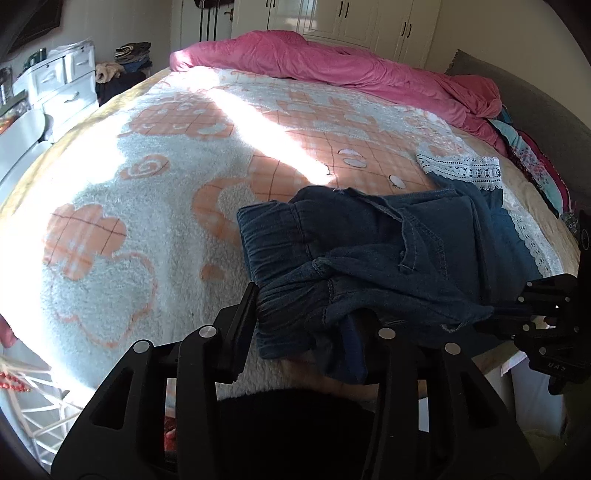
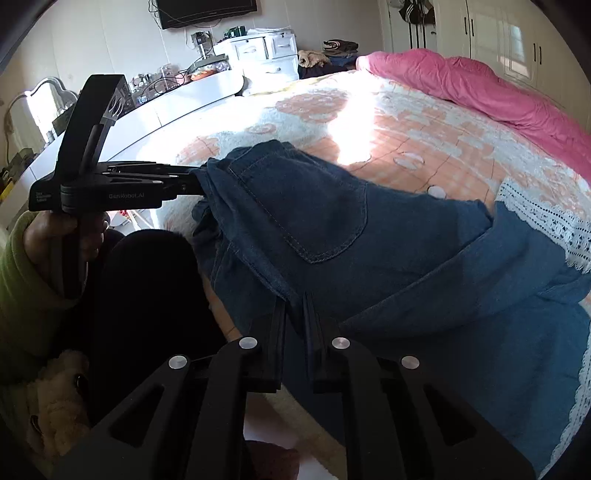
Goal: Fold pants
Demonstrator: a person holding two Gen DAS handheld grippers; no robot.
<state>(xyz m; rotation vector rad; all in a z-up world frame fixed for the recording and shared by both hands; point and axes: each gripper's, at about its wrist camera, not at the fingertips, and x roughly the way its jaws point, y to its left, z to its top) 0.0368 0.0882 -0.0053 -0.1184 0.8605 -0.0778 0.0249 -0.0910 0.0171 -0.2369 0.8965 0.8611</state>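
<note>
Dark blue denim pants with white lace cuffs lie folded over at the near edge of the bed. My left gripper is shut on the gathered waistband at the pants' near-left corner; in the right wrist view it clamps the cloth from the left. My right gripper is shut on a denim edge below the back pocket; in the left wrist view it grips the cloth at the right. The pants are lifted a little at both held points.
The bed carries a white and orange fleece blanket with a pink duvet along its far side. A white dresser and a curved white table stand on the left. Wardrobes line the back wall.
</note>
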